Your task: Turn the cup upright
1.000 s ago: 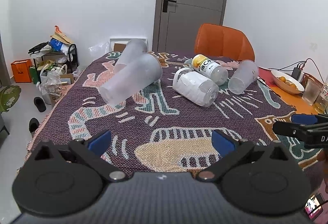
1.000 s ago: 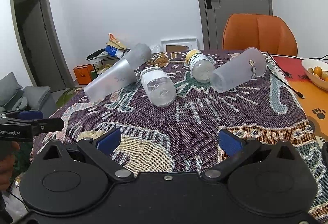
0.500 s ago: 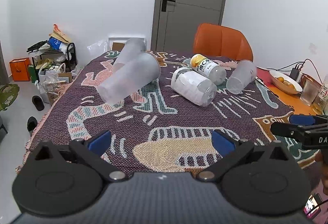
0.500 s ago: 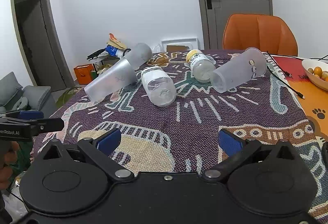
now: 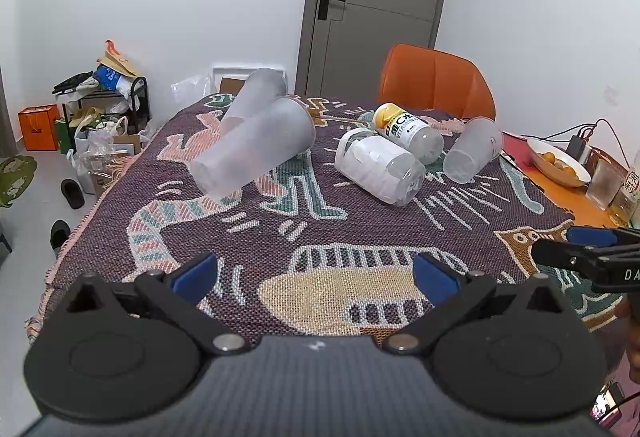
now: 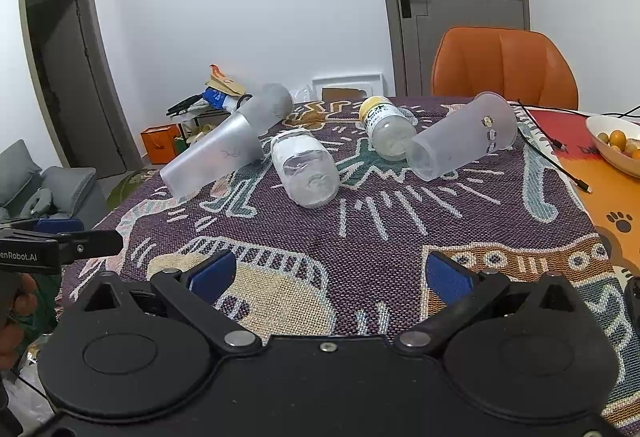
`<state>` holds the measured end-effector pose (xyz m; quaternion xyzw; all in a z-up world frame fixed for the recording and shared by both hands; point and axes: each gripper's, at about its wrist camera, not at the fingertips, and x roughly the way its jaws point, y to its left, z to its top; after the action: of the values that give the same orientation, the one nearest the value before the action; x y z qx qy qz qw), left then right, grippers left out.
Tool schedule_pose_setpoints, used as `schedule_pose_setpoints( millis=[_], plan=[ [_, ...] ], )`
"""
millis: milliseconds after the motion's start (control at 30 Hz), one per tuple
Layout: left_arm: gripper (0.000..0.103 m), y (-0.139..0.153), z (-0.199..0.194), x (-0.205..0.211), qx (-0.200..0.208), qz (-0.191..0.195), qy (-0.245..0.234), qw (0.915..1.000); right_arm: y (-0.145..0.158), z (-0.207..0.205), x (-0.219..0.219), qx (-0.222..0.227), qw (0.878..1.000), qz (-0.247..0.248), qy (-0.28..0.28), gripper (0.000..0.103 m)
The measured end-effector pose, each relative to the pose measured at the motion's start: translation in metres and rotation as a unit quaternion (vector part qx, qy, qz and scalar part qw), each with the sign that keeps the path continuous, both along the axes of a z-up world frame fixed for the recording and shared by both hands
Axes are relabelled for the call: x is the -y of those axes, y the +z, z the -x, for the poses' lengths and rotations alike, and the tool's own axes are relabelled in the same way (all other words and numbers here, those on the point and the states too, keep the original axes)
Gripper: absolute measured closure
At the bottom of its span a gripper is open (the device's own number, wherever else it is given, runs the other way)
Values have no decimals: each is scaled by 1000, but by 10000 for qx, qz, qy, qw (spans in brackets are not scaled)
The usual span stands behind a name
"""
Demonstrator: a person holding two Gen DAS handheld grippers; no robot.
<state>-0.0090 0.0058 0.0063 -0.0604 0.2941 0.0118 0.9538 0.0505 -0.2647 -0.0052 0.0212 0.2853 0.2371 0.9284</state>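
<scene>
Three frosted plastic cups lie on their sides on the patterned tablecloth [image 5: 320, 221]. A large cup [image 5: 256, 145] [image 6: 216, 157] lies at the left, leaning on a second cup [image 5: 256, 97] [image 6: 272, 105] behind it. A smaller cup [image 5: 474, 149] [image 6: 460, 137] lies at the right. My left gripper [image 5: 316, 273] is open and empty, over the near edge, well short of the cups. My right gripper [image 6: 328, 273] is open and empty, also at the near edge; it also shows in the left wrist view [image 5: 588, 249].
Two plastic bottles lie between the cups: one with a white label [image 5: 380, 165] [image 6: 306, 169], one with a yellow cap [image 5: 408, 129] [image 6: 384, 125]. An orange chair [image 5: 436, 81] stands behind the table. A fruit bowl [image 5: 558, 161], a glass and cables sit at the right.
The left wrist view has shifted slightly, so the cups and bottles sit a little further left and up. The right gripper has hardly moved. Both stay open.
</scene>
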Motion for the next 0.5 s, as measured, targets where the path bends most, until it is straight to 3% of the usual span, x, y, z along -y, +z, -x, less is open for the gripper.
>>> schedule_pose_setpoints(
  millis=[500],
  plan=[
    [0, -7, -18, 0, -19, 30, 34, 10000, -7, -15, -2, -57, 9999, 103, -20, 0]
  ],
)
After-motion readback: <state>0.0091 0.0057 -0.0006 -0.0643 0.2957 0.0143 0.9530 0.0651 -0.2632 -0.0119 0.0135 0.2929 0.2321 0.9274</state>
